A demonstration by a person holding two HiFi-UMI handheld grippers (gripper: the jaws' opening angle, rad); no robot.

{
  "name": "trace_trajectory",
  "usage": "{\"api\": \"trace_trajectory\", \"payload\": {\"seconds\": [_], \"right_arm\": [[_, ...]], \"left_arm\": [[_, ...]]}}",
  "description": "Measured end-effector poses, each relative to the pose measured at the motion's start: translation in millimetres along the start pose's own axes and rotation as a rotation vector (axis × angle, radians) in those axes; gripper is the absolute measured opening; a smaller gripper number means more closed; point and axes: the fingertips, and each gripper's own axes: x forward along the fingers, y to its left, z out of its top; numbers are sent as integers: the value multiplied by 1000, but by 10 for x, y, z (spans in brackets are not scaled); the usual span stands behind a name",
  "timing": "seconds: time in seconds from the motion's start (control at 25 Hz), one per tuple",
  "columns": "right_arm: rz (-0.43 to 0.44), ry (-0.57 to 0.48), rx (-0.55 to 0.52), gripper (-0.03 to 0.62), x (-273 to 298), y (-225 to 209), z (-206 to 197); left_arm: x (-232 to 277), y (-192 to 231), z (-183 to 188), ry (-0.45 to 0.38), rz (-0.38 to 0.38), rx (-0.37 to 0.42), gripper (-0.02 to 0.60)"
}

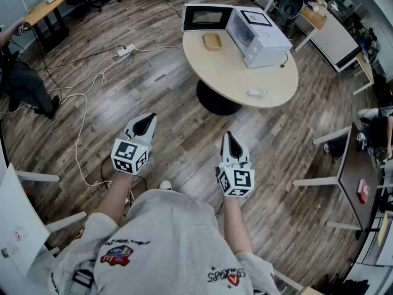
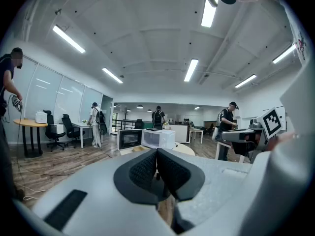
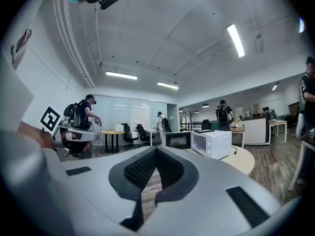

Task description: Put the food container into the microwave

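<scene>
Head view: the left gripper [image 1: 146, 123] and right gripper [image 1: 231, 141] hang low over the floor, well apart from the table [image 1: 245, 82], probably because the person stands short of reach. The container [image 1: 212, 41] lies on the table by the microwave [image 1: 258, 35], at its open front. The door [image 1: 207, 17] is swung wide, which leaves the way in free. Left gripper view: jaws pressed together with nothing between them, pointing toward the microwave. Right gripper view: jaws likewise together and empty, so I judge the pickup not yet begun
</scene>
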Motion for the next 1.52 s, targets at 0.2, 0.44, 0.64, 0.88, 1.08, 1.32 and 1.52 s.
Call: {"api": "trace_trajectory", "payload": {"seconds": [0.2,0.44,0.64,0.88,1.08,1.32,1.52], "right_arm": [[14,-8,17,-5,-7,15,-26],[16,-18,28,-6,21,26,-43],[31,11,24,24,76,33,-113],[33,15,-12,176,139,102,-162],[27,5,-43,277,202,150,-118],[25,11,-45,290,306,210,-148],[25,16,-54,290,395,317,-178]], "left_arm": [[2,-14,-22,-1,-2,0,5],[8,5,-64,9,0,-4,6],[36,33,-76,14,1,-6,5],[44,91,-98,15,-1,-10,5],[48,151,-78,20,-4,-15,5],[60,271,-136,28,-7,-22,6],[62,390,-184,41,-9,-29,5]]}}
